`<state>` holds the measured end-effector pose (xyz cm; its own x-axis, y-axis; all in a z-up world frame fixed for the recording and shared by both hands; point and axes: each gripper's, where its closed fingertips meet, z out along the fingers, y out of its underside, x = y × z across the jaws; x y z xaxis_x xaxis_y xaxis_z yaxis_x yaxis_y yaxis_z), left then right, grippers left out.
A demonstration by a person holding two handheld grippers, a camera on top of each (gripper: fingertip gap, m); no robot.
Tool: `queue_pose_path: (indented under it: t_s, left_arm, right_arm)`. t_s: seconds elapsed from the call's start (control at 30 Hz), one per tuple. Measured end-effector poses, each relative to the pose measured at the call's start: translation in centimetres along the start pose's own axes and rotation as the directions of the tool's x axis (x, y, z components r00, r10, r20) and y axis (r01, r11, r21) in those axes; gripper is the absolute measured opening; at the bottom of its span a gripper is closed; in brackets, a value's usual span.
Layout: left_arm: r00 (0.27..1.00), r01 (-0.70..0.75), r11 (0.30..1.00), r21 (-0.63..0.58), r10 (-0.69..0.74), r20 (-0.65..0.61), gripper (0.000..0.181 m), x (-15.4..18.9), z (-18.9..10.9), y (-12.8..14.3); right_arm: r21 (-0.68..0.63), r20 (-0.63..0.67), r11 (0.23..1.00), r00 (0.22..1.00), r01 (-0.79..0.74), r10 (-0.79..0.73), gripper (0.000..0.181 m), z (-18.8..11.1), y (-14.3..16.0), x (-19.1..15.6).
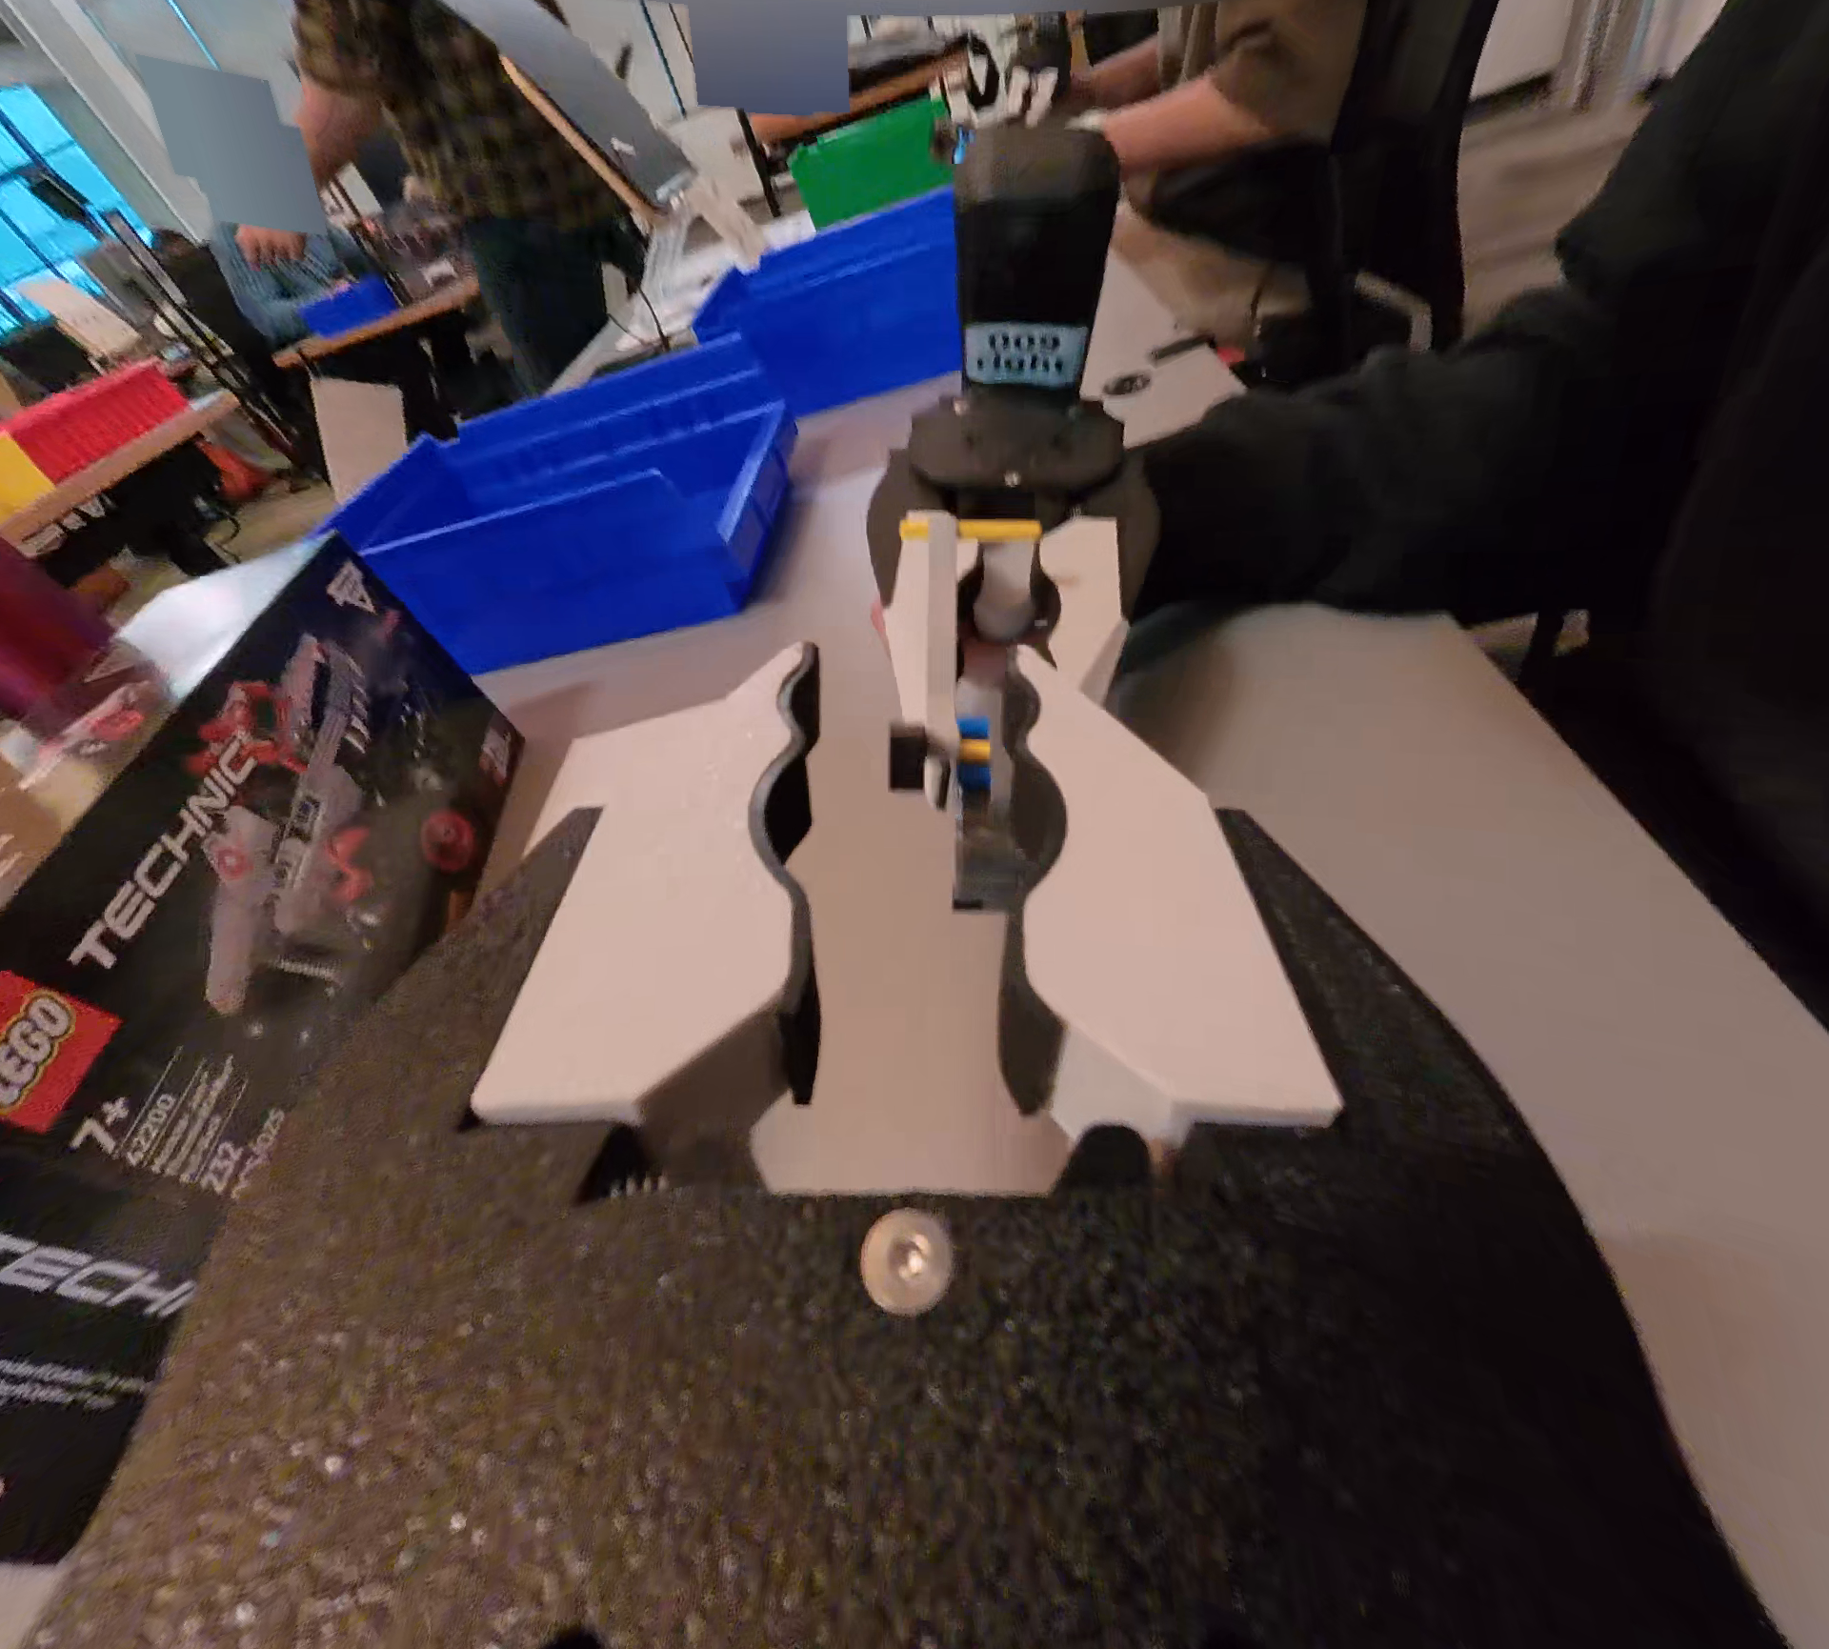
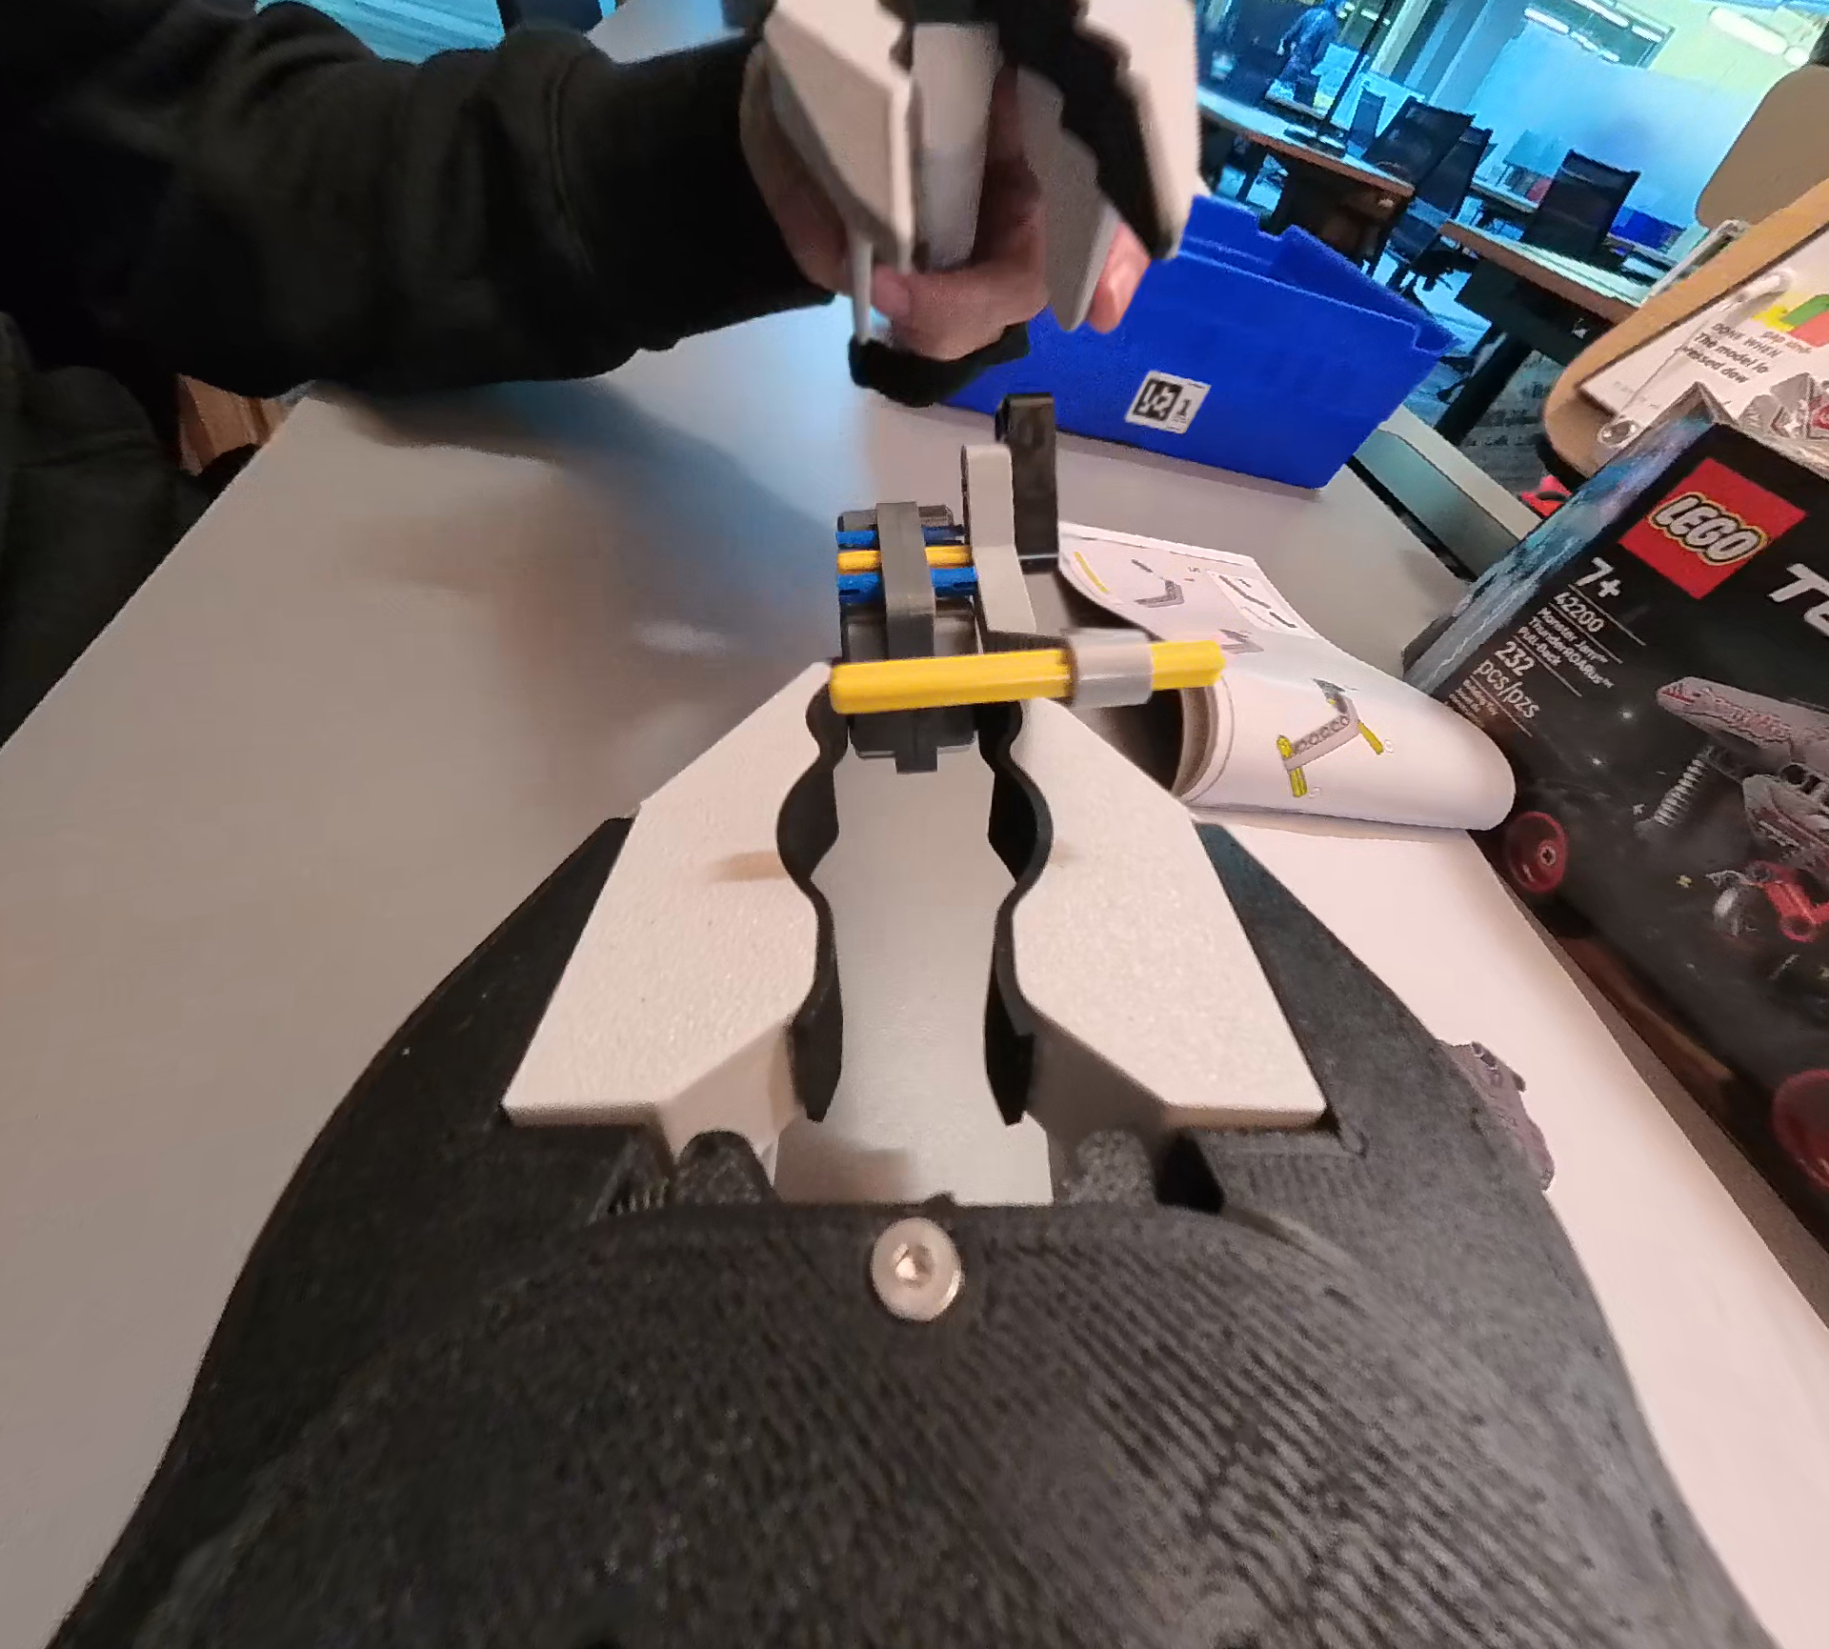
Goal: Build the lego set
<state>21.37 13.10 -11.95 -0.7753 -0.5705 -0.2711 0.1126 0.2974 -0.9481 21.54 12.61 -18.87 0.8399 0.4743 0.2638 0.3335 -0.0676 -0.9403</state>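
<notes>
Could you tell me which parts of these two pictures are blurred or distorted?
Left wrist view: the grey-and-yellow lego assembly and the far gripper are motion-smeared, and the fisheye lens bends the blue plastic bins. Right wrist view: the assembly is sharper, the raised left gripper is blurred, and the table edges curve.

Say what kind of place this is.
Probably a shared workshop or open office: rows of desks and chairs, blue parts bins on a grey table, and other people working nearby.

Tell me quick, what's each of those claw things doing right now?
Left gripper: open, holding nothing.
Right gripper: closed on the lego model.
</notes>
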Motion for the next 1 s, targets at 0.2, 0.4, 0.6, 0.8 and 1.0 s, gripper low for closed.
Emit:
queue_pose_path:
  t_s: [0.2, 0.4, 0.6, 0.8, 1.0]
  left_arm:
    - [0.999, 0.052, 0.994, -0.092, -0.053, -0.009, 0.019, 0.0, 1.2, 2.4]
    - [0.997, 0.078, 0.99, -0.118, -0.079, -0.002, 0.006, -0.4, 1.2, 3.5]
    - [0.996, 0.089, 0.989, -0.114, -0.09, -0.006, 0.012, -0.2, 1.5, 3.6]
    - [0.979, 0.192, 0.98, -0.046, -0.195, -0.063, 0.029, 0.0, 1.1, 3.1]
    - [0.988, 0.14, 0.989, 0.039, -0.137, -0.069, 0.025, 0.5, 1.4, 0.8]
  right_arm:
    - [-0.011, 0.003, 1.0, 1.0, 0.016, -0.016, 0.024, 0.2, 0.1, -0.2]
    - [0.031, 0.003, 0.999, 1.0, -0.008, 0.008, 0.024, -0.3, -0.4, 0.0]
    - [0.048, 0.011, 0.998, 0.999, -0.033, 0.033, 0.024, -0.4, -0.6, 0.0]
    - [0.059, 0.024, 0.997, 0.999, -0.04, 0.039, 0.024, -0.4, -0.8, -0.1]
    - [0.037, 0.016, 0.999, 1.0, -0.024, 0.023, 0.024, -0.1, -0.5, -0.2]
